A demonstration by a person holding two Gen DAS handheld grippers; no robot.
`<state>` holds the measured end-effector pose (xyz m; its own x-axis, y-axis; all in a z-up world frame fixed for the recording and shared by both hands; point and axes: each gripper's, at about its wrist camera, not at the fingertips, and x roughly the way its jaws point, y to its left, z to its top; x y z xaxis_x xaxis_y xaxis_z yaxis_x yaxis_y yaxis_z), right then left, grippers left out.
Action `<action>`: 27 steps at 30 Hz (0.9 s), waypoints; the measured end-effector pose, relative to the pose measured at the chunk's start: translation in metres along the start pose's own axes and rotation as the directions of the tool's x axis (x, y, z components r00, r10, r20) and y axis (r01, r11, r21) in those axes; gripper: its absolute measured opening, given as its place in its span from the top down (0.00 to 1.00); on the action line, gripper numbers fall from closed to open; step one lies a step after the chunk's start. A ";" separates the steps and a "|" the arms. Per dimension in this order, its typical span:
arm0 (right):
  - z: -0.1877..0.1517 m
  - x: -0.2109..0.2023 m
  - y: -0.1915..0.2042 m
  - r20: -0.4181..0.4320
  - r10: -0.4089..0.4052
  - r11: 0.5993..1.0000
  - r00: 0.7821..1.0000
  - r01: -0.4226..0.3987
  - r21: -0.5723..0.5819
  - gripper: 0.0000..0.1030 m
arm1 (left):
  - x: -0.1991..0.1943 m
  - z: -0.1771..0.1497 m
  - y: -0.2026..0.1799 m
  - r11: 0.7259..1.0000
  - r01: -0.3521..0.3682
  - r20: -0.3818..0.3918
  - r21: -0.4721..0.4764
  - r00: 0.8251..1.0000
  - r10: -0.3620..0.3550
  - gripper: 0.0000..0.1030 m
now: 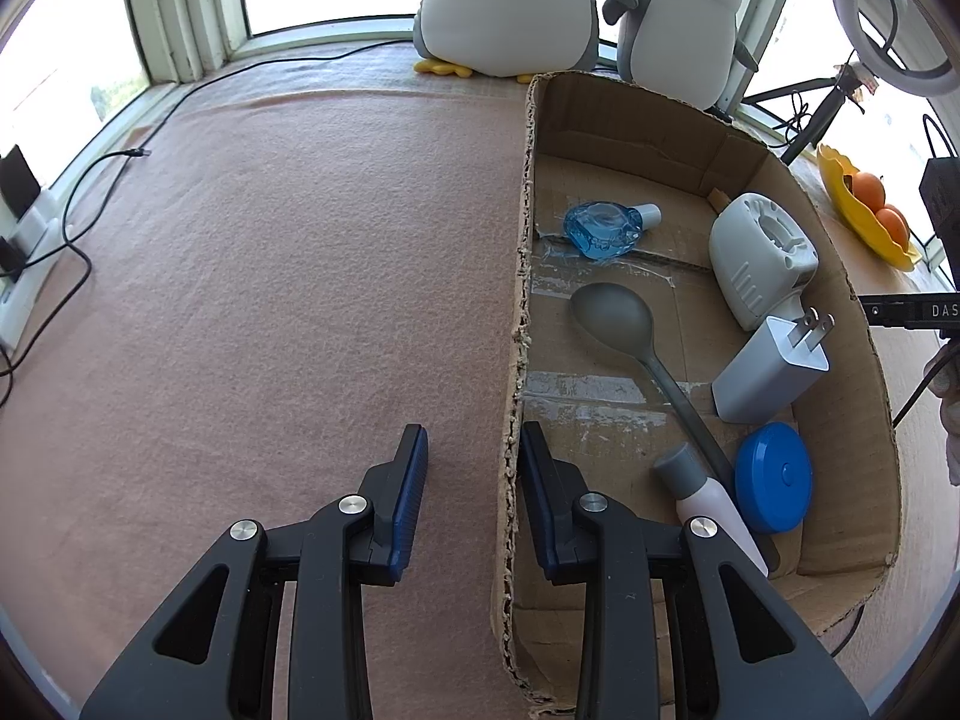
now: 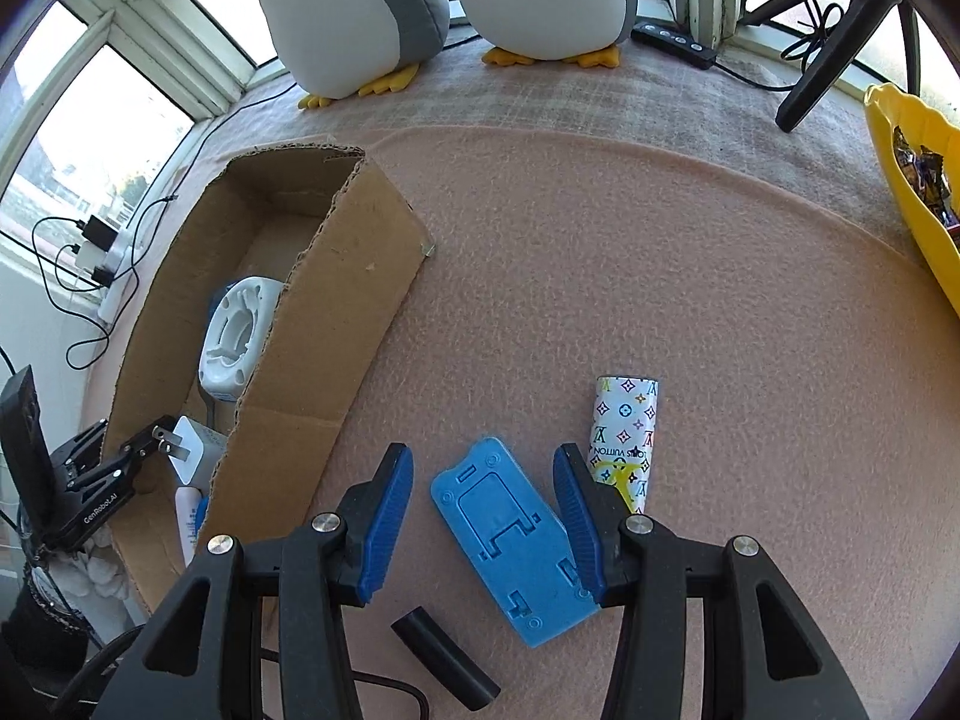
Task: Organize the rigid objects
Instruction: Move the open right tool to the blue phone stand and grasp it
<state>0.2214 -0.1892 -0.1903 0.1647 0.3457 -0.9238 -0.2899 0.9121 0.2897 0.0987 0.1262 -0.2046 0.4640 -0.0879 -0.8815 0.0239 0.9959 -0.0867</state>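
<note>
On the pink felt counter (image 2: 690,276): cardboard box (image 1: 528,180), open-topped, with loose items to its right.
Left gripper (image 1: 474,468): fingers apart, straddling the box's near wall, one outside, one inside; a gap visible between the outer pad and the cardboard.
Right gripper (image 2: 483,480): fingers spread on either side of a flat blue phone stand (image 2: 504,540), not pinching it.
Phone stand: flat on the felt, outside the box.
Beside it: patterned tube (image 2: 624,432) just right; black cylinder (image 2: 444,654) nearer the camera.
Inside the box: clear blue bottle (image 1: 600,231), grey spoon (image 1: 612,315), white charger plug (image 1: 768,372), round blue case (image 1: 774,477), white bottle with grey cap (image 1: 702,492).
Behind: two plush penguins (image 1: 510,6).
</note>
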 end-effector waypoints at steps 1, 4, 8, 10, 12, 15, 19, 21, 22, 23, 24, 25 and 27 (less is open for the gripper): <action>0.000 0.002 -0.001 -0.006 0.000 1.000 1.000 0.000 0.005 0.57 | 0.000 0.000 0.000 1.000 0.000 0.000 0.000 1.000 0.000 0.71; -0.002 0.004 -0.004 -0.014 0.021 1.000 1.000 -0.021 0.017 0.56 | 0.000 0.000 0.000 1.000 0.000 0.000 0.000 1.000 0.000 0.71; -0.009 0.002 -0.007 -0.023 0.041 0.999 0.999 -0.041 0.028 0.56 | 0.000 0.000 0.000 1.000 0.000 0.000 0.000 1.000 0.000 0.71; -0.013 0.001 -0.005 -0.030 0.042 0.999 0.999 -0.041 0.019 0.53 | 0.000 0.000 0.000 1.000 0.000 0.001 -0.001 1.000 0.000 0.71; -0.018 0.001 -0.003 -0.039 0.033 0.999 0.999 -0.033 0.001 0.51 | 0.000 0.000 0.000 1.000 0.000 0.000 -0.001 1.000 0.000 0.71; -0.025 0.000 0.004 -0.048 -0.002 0.999 0.999 0.001 -0.036 0.51 | 0.000 0.000 0.000 1.000 0.001 0.000 0.000 1.000 -0.001 0.71; -0.032 0.001 0.013 -0.057 -0.079 0.993 0.995 0.074 -0.089 0.51 | 0.000 0.000 0.000 1.000 0.000 0.000 -0.001 1.000 0.000 0.71; -0.034 0.002 0.017 -0.062 -0.122 0.987 0.991 0.114 -0.112 0.51 | 0.000 0.000 0.000 1.000 0.000 0.000 -0.001 1.000 0.000 0.71; -0.035 0.003 0.019 -0.064 -0.142 0.983 0.988 0.133 -0.129 0.51 | 0.000 0.000 0.000 1.000 0.000 0.000 -0.001 1.000 0.000 0.71; -0.035 0.006 0.023 -0.067 -0.166 0.976 0.984 0.155 -0.152 0.51 | 0.000 0.000 0.000 1.000 0.000 0.000 0.000 1.000 0.000 0.71; -0.036 0.007 0.027 -0.069 -0.191 0.968 0.979 0.177 -0.176 0.51 | 0.000 0.000 0.000 1.000 0.001 0.000 -0.001 1.000 -0.001 0.71; -0.037 0.009 0.031 -0.071 -0.214 0.960 0.974 0.196 -0.198 0.51 | 0.000 0.000 0.000 1.000 0.001 0.000 -0.002 1.000 -0.001 0.71; -0.038 0.012 0.037 -0.070 -0.250 0.946 0.966 0.228 -0.230 0.52 | 0.000 0.000 0.000 1.000 0.002 0.000 -0.003 1.000 -0.002 0.71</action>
<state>0.1767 -0.1597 -0.2005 0.1657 0.0906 -0.9820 -0.4536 0.8912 0.0057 0.0986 0.1266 -0.2046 0.4643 -0.0900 -0.8811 0.0219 0.9957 -0.0901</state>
